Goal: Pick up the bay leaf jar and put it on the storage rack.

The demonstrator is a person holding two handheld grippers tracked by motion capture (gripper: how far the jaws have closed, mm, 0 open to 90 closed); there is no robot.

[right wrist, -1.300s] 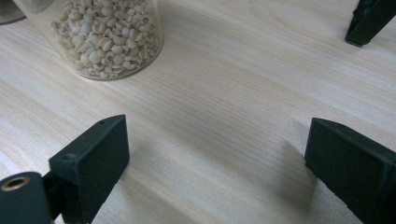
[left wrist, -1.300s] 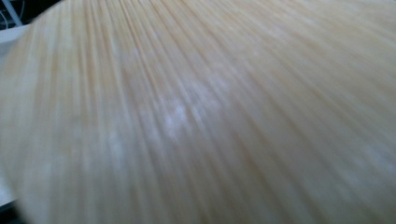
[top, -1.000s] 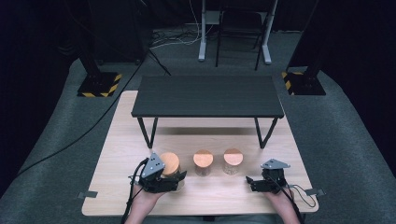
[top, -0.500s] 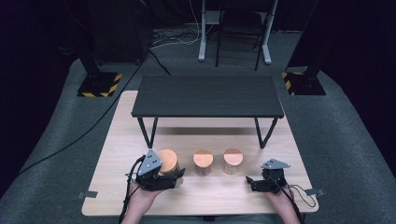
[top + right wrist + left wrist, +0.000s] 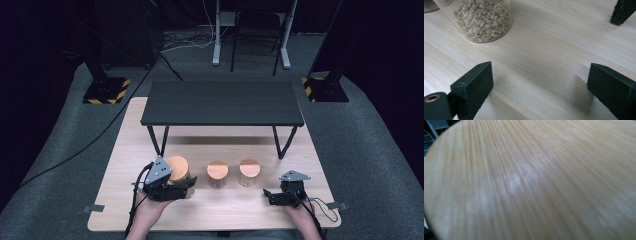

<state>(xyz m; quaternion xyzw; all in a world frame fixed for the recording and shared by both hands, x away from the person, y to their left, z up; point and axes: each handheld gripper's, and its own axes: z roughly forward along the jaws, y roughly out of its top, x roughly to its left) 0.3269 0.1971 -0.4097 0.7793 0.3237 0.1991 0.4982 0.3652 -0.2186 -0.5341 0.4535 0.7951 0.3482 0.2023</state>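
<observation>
A: Which way does the large jar stand, and where is it?

B: Upright, long axis vertical, round wooden lid facing up. It sits at the left end of a row of three jars near the front of the light wooden table. The left gripper is closed on its side, jaws clamped against the body below the lid. In the left gripper view the lid's grain runs close under the camera, blurred.

A: And the other gripper?

B: The right gripper rests low over the table's front right, well apart from the jars. Its jaws stand wide, with bare wood between the pads.

A: Describe the surface and the room.

B: Pale wood with a fine straight grain. A low black bench on thin angled legs stands on the rear half of the table. Grey carpet surrounds the table; dark stands with yellow-and-black striped bases flank it, and cables run across the floor.

A: Contents of the containers?

B: The middle jar and the right jar are smaller, each capped in wood. The right gripper view shows a clear glass jar filled with small pale, rounded grains. What the large jar holds cannot be told.
</observation>
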